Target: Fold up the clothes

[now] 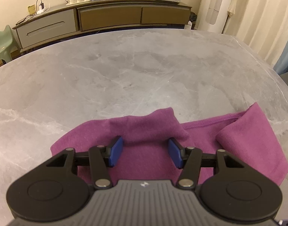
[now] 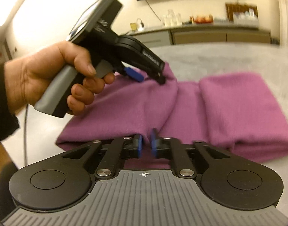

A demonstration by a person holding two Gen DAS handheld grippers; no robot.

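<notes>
A purple fleece garment (image 1: 155, 130) lies partly folded on the grey marble table (image 1: 125, 75). My left gripper (image 1: 145, 150) is open, its blue pads spread over a raised fold of the fabric. In the right wrist view the garment (image 2: 238, 109) lies in thick folds. My right gripper (image 2: 146, 143) is shut on the near edge of the cloth, pads almost together with a pinch of fabric between them. The left gripper (image 2: 149, 77), held by a hand, shows there resting on the garment's far side.
A long sideboard (image 1: 106, 18) with glasses, a fruit bowl and boxes stands beyond the table's far edge. A green chair (image 1: 2, 41) is at the left. Curtains (image 1: 256, 18) hang at the right. The table's right edge (image 1: 271, 69) curves close to the garment.
</notes>
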